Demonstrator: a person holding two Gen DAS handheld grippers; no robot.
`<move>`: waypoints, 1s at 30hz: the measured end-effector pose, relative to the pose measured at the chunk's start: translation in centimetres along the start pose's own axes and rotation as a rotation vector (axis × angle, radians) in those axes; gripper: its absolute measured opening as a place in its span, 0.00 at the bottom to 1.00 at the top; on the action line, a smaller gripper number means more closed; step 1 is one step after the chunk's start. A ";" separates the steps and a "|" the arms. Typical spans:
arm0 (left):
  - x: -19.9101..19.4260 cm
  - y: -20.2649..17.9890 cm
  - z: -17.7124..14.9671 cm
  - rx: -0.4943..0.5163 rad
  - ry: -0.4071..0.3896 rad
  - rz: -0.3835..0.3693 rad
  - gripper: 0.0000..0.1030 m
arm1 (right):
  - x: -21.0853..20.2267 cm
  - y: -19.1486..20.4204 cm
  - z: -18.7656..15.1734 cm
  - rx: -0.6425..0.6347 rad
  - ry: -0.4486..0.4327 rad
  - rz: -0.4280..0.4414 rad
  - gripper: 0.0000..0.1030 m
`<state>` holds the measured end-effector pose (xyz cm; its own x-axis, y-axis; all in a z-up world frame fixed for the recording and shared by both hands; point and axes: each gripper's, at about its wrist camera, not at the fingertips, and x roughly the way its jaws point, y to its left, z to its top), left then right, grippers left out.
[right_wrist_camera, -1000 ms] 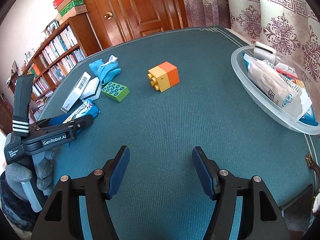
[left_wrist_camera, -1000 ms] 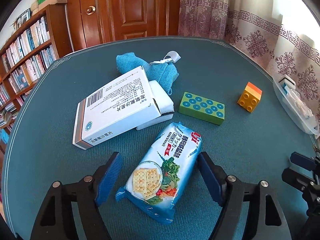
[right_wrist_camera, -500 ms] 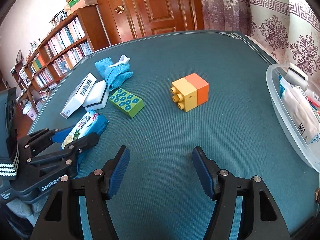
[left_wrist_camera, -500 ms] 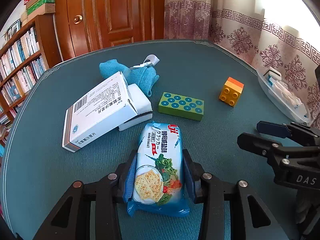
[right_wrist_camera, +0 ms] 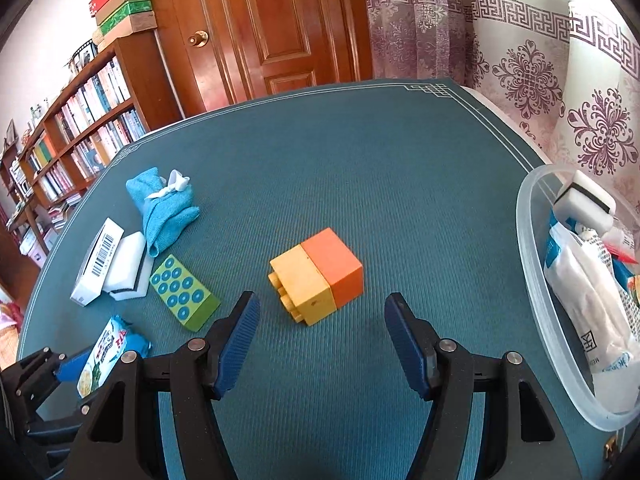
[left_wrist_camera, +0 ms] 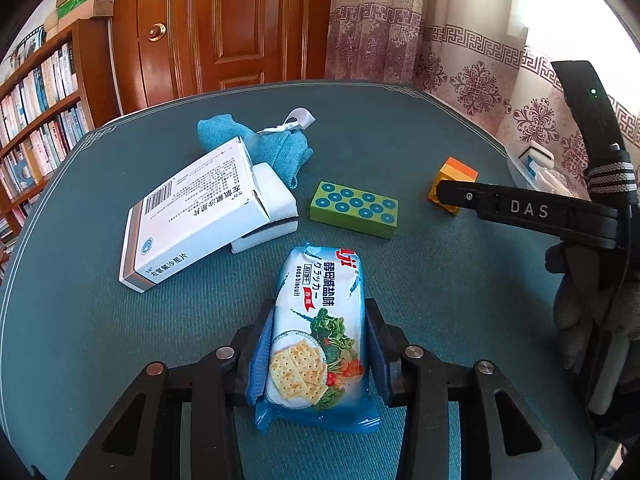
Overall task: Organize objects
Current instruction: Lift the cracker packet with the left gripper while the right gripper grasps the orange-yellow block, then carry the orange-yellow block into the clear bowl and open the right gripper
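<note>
My left gripper [left_wrist_camera: 319, 340] is shut on a blue cracker packet [left_wrist_camera: 320, 320], its pads pressing both long sides on the teal table. The same packet [right_wrist_camera: 105, 354] shows at lower left in the right wrist view, between the left gripper's fingers [right_wrist_camera: 70, 362]. My right gripper [right_wrist_camera: 322, 328] stands open just short of a yellow and orange block [right_wrist_camera: 318, 274], which lies on its side ahead of the pads, touching neither. In the left wrist view that block [left_wrist_camera: 454, 178] is partly hidden behind the right gripper's finger [left_wrist_camera: 520, 210].
A green studded block [left_wrist_camera: 354, 209], a white medicine box [left_wrist_camera: 196, 216] leaning on a white sponge [left_wrist_camera: 274, 196], and a blue cloth [left_wrist_camera: 272, 148] lie at the left. A clear plastic tub [right_wrist_camera: 536, 304] with packets stands at the right edge. Bookshelves and a door lie beyond.
The left gripper closed on the cracker packet, which turned straight between the pads. The right gripper moved left and forward toward the yellow and orange block, still open.
</note>
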<state>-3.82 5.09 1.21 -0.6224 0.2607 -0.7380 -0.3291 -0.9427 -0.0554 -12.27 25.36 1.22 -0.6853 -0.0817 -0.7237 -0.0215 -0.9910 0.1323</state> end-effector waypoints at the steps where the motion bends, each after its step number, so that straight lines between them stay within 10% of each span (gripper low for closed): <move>1: 0.0 0.0 0.0 0.000 0.000 0.000 0.43 | 0.3 0.1 0.2 -0.003 0.000 -0.002 0.64; 30: -0.1 -0.2 -0.2 0.005 -0.010 0.005 0.43 | -1.4 1.1 -1.5 -0.034 -0.017 -0.017 0.51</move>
<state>-3.54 5.23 1.16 -0.6315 0.2579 -0.7312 -0.3290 -0.9431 -0.0485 -10.21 24.26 1.34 -0.6971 -0.0638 -0.7141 -0.0081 -0.9953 0.0968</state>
